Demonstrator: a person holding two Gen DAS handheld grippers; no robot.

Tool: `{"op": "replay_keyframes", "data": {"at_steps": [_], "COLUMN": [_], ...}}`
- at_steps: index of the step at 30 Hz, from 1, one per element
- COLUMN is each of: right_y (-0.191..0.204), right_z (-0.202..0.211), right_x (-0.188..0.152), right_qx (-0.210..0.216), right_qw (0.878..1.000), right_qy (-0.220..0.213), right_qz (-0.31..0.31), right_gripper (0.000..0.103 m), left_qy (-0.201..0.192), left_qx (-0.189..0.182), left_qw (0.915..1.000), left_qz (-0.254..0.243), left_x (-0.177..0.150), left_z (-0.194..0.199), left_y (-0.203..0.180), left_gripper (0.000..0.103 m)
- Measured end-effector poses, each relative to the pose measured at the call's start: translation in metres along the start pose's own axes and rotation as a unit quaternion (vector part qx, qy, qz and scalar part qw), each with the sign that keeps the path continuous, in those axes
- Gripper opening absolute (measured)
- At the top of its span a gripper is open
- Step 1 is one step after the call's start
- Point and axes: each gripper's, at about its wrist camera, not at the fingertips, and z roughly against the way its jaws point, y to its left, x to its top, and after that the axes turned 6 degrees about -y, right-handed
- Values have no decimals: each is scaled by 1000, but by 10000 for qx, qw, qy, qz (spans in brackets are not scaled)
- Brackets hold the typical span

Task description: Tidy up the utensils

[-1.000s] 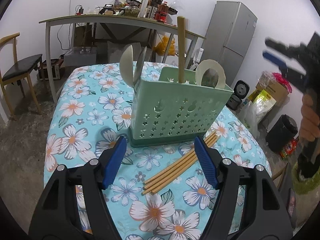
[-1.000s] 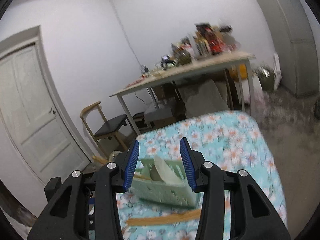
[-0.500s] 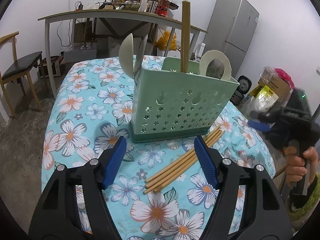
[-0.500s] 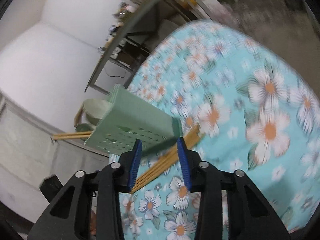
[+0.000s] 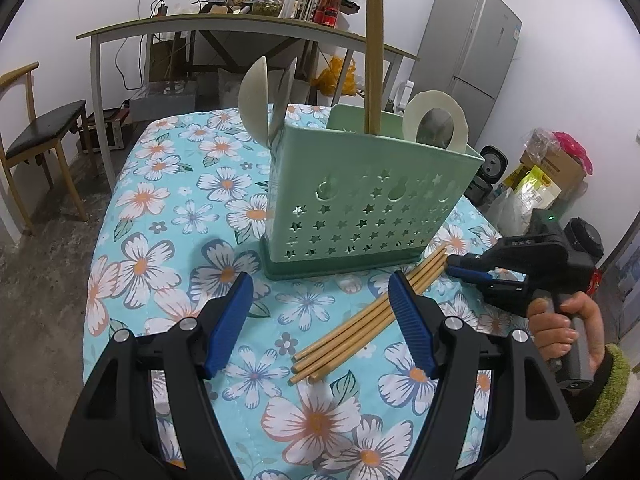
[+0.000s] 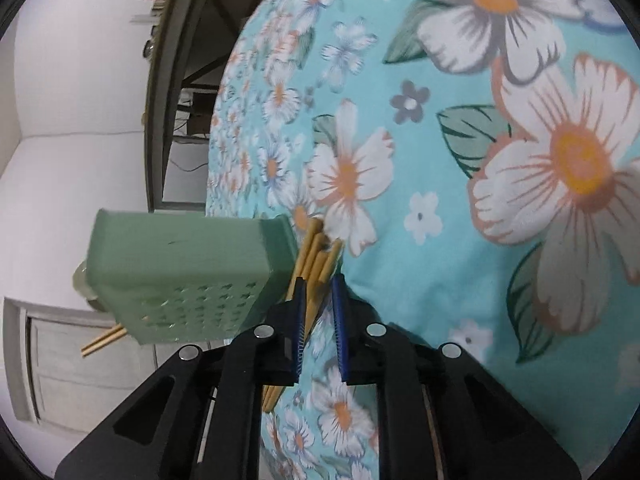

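A pale green plastic utensil caddy with star-shaped cut-outs (image 5: 372, 204) is standing upright on the round table covered by a turquoise cloth printed with white and orange flowers (image 5: 160, 208). Several things are sticking up out of the caddy: two pale spoons (image 5: 260, 96) at its left end, a tall bamboo stick (image 5: 374, 60) near the middle, and a round cream utensil head with a hole (image 5: 434, 122) at the right.

A bundle of loose bamboo chopsticks (image 5: 368, 316) is lying flat on the cloth just in front of the caddy, running diagonally from the caddy's right base corner toward the lower middle of the left wrist view.

The left gripper (image 5: 324, 320), black with blue pads, is hovering over the cloth with its jaws standing wide apart and nothing between them; the right pad is overlapping the chopsticks in the view.

The right gripper (image 6: 320, 320) is being held by a person's hand in a fuzzy green cuff (image 5: 560, 328) and is rolled onto its side at the far end of the bundle. Its jaws are closing around the chopstick tips; the sticks appear to lie against one blue pad, though the view is too blurred to tell whether both pads are pressing yet.
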Motion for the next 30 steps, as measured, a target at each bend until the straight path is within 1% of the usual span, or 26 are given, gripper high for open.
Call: {"op": "replay_keyframes", "data": {"at_steps": [9,15,20,30], "right_y": [1,4,8,13], "right_z": [-12,-16,-19,-28], "right_x": [5,8,3,2], "right_qx": [49,93,-4,-67], "right_qw": [9999,9997,9997,9999], "right_qy": [-30,61,188,135], "right_qz": [-84,-214,-145,-70], "right_gripper": [9,9,10,10], "left_qy": [30,27,28,43], "left_qx": [-52,-53,-46,-85], "left_qw": [10000,10000,10000,9999], "left_qz": [-29,-72,-45,-98], "left_x": [-1,0,1,1], "left_z": [-2,2,2,2], "left_y": [-4,-8,-7,-12], "left_gripper": [67,67,67,67]}}
